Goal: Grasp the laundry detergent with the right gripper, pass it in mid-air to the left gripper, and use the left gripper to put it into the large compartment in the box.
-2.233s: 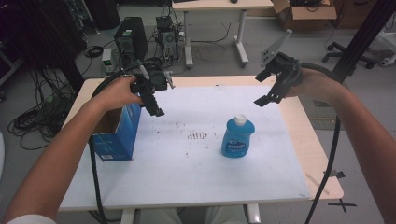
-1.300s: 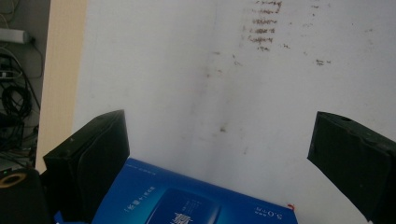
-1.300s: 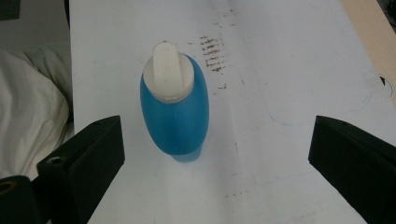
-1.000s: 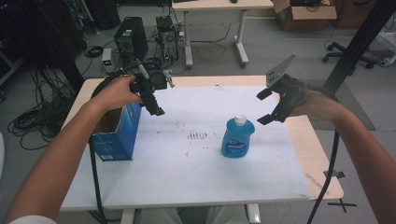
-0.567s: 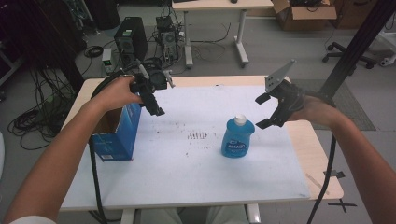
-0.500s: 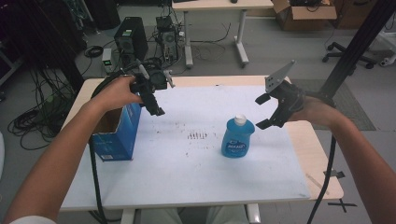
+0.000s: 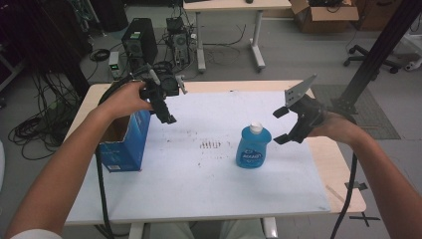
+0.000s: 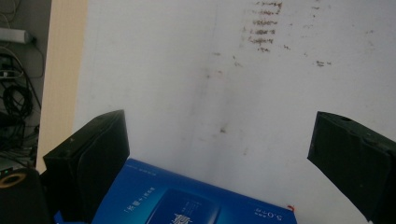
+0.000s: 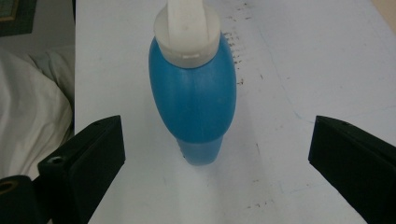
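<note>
A blue bottle (image 7: 253, 147) with a white cap stands upright on the white sheet (image 7: 209, 169) right of the middle. My right gripper (image 7: 280, 125) hovers open just to its right, jaws wide apart and pointing at it. In the right gripper view the bottle (image 9: 194, 93) lies ahead of the open right gripper (image 9: 217, 154), not between the jaws. An open-topped blue box (image 7: 127, 142) stands at the left side. My left gripper (image 7: 166, 107) hangs open above the box's right edge. The left gripper view has the box (image 8: 182, 198) low between the jaws of the left gripper (image 8: 219, 149).
The white sheet carries a patch of dark smudges (image 7: 211, 145) in the middle. Bare wooden tabletop (image 7: 343, 179) shows along the right and far edges. Beyond the table stand computer towers (image 7: 139, 45), cables and another desk (image 7: 229, 30). A black pole (image 7: 378, 50) rises at right.
My right gripper has dropped from above the far right of the table and turned toward the bottle, settling close beside it. The left gripper has stayed still over the box.
</note>
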The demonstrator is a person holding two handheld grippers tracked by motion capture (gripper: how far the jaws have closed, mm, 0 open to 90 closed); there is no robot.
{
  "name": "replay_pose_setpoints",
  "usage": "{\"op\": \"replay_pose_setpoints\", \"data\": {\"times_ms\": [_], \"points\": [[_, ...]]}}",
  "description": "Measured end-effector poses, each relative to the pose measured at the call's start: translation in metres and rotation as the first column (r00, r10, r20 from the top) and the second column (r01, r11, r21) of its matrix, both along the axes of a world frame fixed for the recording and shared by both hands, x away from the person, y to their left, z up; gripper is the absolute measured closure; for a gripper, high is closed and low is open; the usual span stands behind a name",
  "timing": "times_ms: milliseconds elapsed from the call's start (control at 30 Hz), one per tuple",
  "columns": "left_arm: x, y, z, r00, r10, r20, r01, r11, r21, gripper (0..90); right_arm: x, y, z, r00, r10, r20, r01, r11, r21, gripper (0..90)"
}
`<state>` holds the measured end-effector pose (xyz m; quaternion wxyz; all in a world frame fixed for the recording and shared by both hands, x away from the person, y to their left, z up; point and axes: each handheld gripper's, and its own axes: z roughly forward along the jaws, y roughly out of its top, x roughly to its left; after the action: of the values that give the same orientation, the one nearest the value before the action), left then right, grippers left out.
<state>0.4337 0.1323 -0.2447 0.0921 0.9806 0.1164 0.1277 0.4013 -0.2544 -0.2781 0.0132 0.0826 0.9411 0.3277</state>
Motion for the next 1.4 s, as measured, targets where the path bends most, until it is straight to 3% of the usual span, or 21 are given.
{"op": "replay_pose_setpoints", "data": {"times_ms": [633,1400], "points": [[-0.001,-0.002,-0.001,1.0,-0.003,0.001,0.003,1.0,0.001,5.5,-0.005,-0.006,-0.017,0.9999,-0.006,-0.012,0.007,0.9988,0.048,3.2],[-0.001,-0.005,-0.002,1.0,0.003,0.0,-0.003,1.0,0.007,5.6,-0.007,-0.014,-0.046,0.9997,-0.009,-0.023,0.012,0.9856,0.168,3.2]]}}
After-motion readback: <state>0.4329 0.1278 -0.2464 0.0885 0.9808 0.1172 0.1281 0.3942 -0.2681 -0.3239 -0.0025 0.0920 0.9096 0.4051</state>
